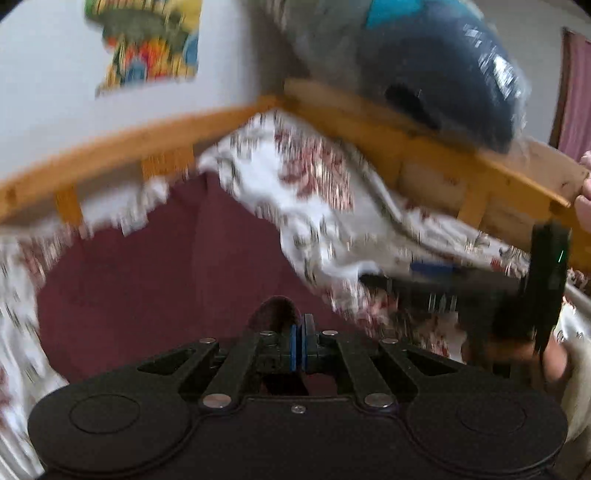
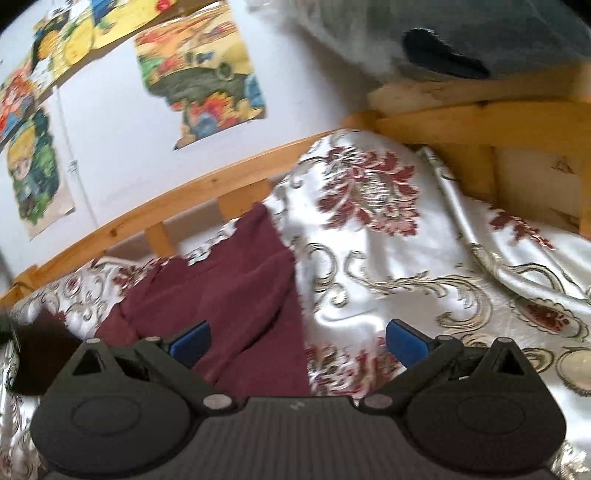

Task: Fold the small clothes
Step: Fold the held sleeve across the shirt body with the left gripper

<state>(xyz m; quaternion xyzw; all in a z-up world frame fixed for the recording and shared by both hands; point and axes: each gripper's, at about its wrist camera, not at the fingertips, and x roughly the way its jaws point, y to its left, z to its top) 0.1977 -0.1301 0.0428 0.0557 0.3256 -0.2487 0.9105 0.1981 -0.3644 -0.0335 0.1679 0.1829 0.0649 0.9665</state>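
Maroon garment [image 2: 236, 295] lies spread on the floral bedspread [image 2: 388, 258], toward the wall side of the wooden bed rail [image 2: 177, 206]. Left gripper [image 1: 300, 345] is clenched, blue pads pressed together with a small loop of the maroon cloth pinched between them; the left wrist view is badly motion-blurred, so how deep the pinch goes is unclear. Right gripper [image 2: 297, 338] is released, jaws wide apart, hanging just above the garment's right edge where it meets the bedspread, not touching cloth as far as I can tell. Handling judgement: the garment looks light, soft and floppy, knit-like, no stiffness, so it will sag and drape when lifted and should be taken at a hem or corner, not mid-panel. The bedspread looks satin-slick, so the garment may slide when dragged, and a low pinch risks catching the bedspread too. Best free hold for the right gripper is probably the straight right edge just ahead of it. Room: open bedspread to the right of the garment is good for laying folds; the bed rail and the wall with posters [image 2: 207, 74] close off the far side, and a dark bundle [image 2: 480, 33] sits above the rail corner.
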